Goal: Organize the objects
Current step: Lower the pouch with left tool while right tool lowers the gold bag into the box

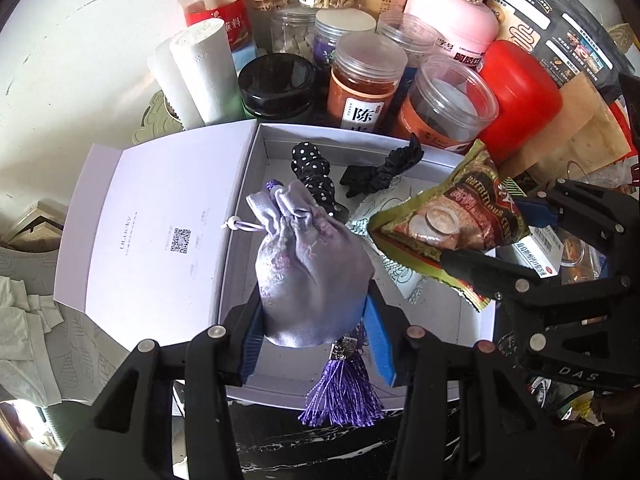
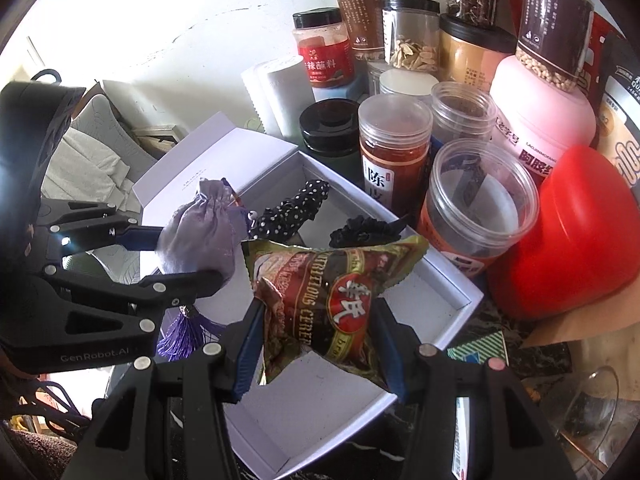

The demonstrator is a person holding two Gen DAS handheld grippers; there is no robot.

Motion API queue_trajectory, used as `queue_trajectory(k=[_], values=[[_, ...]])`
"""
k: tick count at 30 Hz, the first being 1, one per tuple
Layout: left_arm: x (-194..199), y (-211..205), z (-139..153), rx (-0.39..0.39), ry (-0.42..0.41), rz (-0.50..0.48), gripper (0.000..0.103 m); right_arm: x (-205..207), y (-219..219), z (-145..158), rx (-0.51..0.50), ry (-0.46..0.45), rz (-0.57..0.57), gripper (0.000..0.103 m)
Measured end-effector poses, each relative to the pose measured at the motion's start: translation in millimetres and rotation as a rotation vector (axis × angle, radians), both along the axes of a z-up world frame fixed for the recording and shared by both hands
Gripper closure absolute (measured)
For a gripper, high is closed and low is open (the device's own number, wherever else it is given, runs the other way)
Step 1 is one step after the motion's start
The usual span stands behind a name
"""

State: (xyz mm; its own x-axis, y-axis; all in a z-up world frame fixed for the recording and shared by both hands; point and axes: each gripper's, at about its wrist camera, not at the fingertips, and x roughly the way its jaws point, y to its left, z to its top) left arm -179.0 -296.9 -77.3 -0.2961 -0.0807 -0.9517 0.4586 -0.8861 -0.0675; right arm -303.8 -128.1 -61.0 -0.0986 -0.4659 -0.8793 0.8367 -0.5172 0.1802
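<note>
My left gripper (image 1: 316,320) is shut on a lilac satin drawstring pouch (image 1: 312,268) with a purple tassel (image 1: 342,396), held above the open white box (image 1: 248,184). My right gripper (image 2: 320,344) is shut on a green and brown cereal sachet (image 2: 332,300), also above the box (image 2: 460,296). The sachet (image 1: 448,216) and right gripper (image 1: 508,240) show at the right of the left wrist view. The pouch (image 2: 200,232) and left gripper (image 2: 188,256) show at the left of the right wrist view. A polka-dot scrunchie (image 1: 316,172) and a black scrunchie (image 1: 380,172) lie in the box.
The box lid (image 1: 152,236) lies open to the left. Several jars (image 1: 360,76) crowd behind the box, with a red container (image 1: 520,92), a pink tub (image 1: 452,20), a paper roll (image 1: 200,68) and a black-lidded jar (image 1: 276,84). A medicine box (image 1: 540,248) lies at the right.
</note>
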Motion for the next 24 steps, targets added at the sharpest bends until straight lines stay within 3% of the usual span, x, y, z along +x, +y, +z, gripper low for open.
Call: queue_trajectory(k=[24], values=[[-3.1,-19.3,-64.3,0.047,-0.044,0.022,0.059,-18.6,-25.9,-33.0,0.021,0.022,-0.015,0.05]])
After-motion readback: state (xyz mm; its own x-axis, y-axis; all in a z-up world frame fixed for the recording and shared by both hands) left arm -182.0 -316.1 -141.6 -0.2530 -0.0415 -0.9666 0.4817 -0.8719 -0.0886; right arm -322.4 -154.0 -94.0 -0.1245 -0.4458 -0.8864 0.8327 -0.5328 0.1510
